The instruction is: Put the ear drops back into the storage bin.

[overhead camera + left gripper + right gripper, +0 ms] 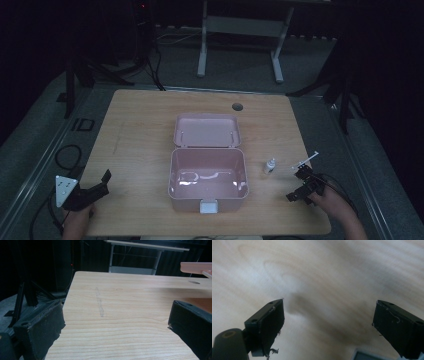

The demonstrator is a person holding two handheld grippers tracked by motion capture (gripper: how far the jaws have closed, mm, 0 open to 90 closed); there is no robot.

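Observation:
An open pink box [208,192] stands at the middle of the wooden table [140,130], its lid [207,131] folded back flat behind it; the inside looks empty. A small white bottle [270,165] stands just right of the box. A thin white stick-like item [305,160] lies beside the bottle. My right gripper [298,185] hovers just in front of that item, near the table's right front. In the right gripper view this gripper [329,305] is open over bare blurred wood. My left gripper [102,184] rests at the left front corner, open [117,310], nothing between its fingers.
A round cable hole [237,106] sits near the table's far edge. The pink lid's edge [197,267] shows at the upper right of the left gripper view. Cables [67,155] lie on the floor to the left, and a white desk frame [240,30] stands beyond the table.

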